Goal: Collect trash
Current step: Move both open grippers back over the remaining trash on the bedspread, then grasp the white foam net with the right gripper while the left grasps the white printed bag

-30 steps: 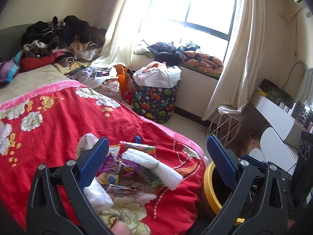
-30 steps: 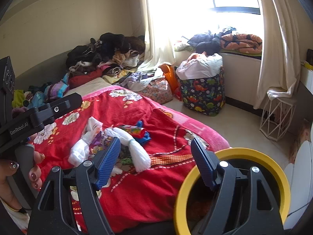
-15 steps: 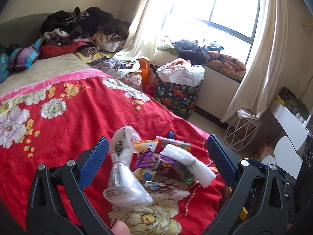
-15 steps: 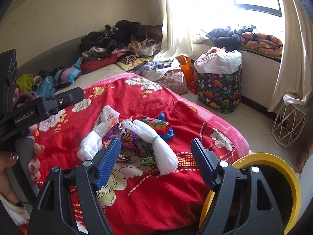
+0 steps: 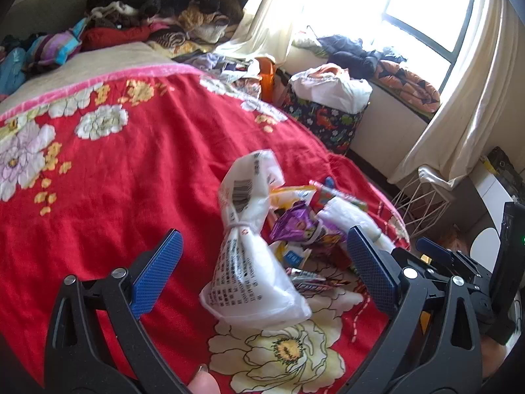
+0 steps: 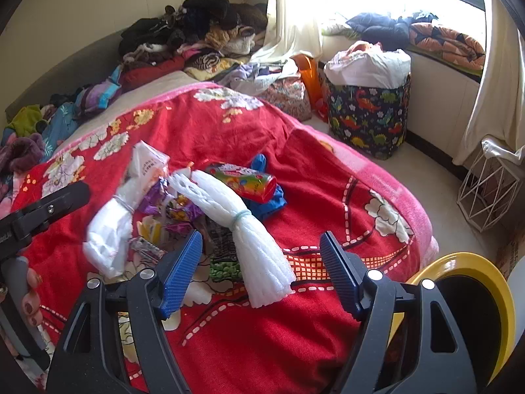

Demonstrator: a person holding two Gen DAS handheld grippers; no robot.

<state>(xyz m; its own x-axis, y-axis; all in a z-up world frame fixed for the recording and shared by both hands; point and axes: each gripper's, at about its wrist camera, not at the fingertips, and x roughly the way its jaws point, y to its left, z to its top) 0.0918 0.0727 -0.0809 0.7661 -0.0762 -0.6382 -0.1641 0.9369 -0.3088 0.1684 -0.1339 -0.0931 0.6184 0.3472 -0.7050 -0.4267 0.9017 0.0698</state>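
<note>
A heap of trash lies on the red flowered blanket (image 6: 229, 131). It holds a white printed bag (image 5: 249, 262) tied at the waist, a white foam net bundle (image 6: 242, 223), a colourful snack wrapper (image 6: 242, 180) and purple wrappers (image 5: 295, 223). My left gripper (image 5: 262, 233) is open, with the printed bag lying between and just beyond its blue pads. The jaws of my right gripper (image 6: 261, 236) are closing; the foam bundle's lower end lies between them, untouched by the pads. A yellow-rimmed bin (image 6: 472, 262) stands low at the right beside the bed.
A dinosaur-print hamper (image 6: 367, 118) stuffed with white cloth stands by the window wall. A white wire basket (image 6: 485, 190) sits on the floor under the curtain. Piled clothes (image 6: 197, 26) cover the bed's far end. A hand (image 6: 29, 295) holds the left tool.
Both grippers have come down and forward toward the trash heap, which now looms larger between the jaws. The yellow bin has slid toward the right edge of the views.
</note>
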